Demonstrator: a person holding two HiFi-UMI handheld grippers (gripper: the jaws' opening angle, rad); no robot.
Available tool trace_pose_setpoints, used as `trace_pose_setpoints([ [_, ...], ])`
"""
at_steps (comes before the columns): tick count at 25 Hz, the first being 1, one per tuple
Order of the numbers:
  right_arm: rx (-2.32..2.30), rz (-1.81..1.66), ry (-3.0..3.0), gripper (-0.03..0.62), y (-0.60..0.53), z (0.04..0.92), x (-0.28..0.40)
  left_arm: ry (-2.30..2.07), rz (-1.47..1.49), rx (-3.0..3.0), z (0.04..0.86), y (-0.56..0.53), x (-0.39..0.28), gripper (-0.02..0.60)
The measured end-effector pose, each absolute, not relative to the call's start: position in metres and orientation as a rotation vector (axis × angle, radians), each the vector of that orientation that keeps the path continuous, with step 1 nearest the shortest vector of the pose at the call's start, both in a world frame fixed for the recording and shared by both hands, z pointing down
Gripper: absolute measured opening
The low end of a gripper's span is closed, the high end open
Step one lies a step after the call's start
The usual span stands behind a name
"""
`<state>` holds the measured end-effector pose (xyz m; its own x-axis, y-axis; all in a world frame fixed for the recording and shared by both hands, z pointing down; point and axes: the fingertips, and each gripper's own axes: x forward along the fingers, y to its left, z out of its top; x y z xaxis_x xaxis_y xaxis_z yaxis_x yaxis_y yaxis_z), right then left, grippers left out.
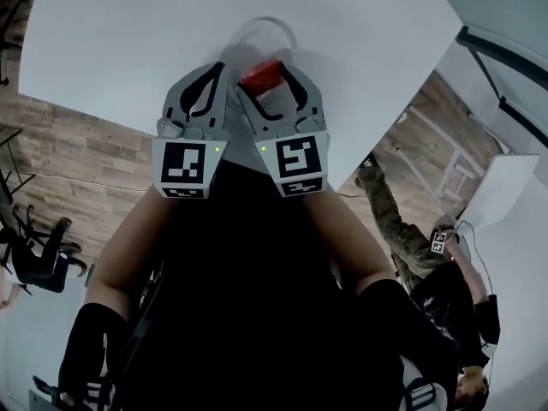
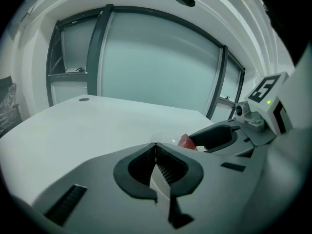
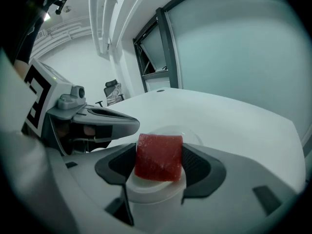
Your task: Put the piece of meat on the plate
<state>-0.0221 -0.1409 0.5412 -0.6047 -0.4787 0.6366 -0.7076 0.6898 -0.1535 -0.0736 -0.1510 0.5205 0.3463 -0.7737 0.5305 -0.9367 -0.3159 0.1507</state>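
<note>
The piece of meat [image 1: 260, 74] is a red block, and my right gripper [image 1: 267, 79] is shut on it. In the right gripper view the meat [image 3: 158, 156] fills the gap between the dark pads [image 3: 197, 165] of the right gripper [image 3: 159, 160]. Just beyond it on the white table lies a clear plate [image 1: 276, 29], faint in the right gripper view, where only the plate's rim [image 3: 193, 136] shows. My left gripper [image 1: 221, 77] hangs close beside the right one, shut and empty. Its jaws [image 2: 156, 152] meet, with the meat [image 2: 185, 141] peeking past them.
The white table [image 1: 128, 50] ends at its front edge near my body, with wood floor below. A person in camouflage clothing [image 1: 396, 223] is on the floor at the right. A black office chair [image 1: 38, 259] stands at the left. Glass partitions [image 2: 156, 67] rise behind the table.
</note>
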Motion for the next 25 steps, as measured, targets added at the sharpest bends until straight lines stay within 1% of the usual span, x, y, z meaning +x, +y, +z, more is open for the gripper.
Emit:
trace_pose_setpoints([
  [15,0.867,0.501,-2.303,0.295,-0.147,0.554,-0.034,-1.477,0.517,2.118,0.546,-0.160,-0.076,0.005],
  [20,0.889,0.479,-2.266,0.293,-0.148,0.556,-0.036,-1.487,0.513,2.117,0.542,-0.157,-0.080,0.005],
  [25,0.932,0.468,-2.293,0.293,-0.154,0.541,-0.030,-1.505,0.490,2.139,0.526,-0.153,-0.081,0.005],
])
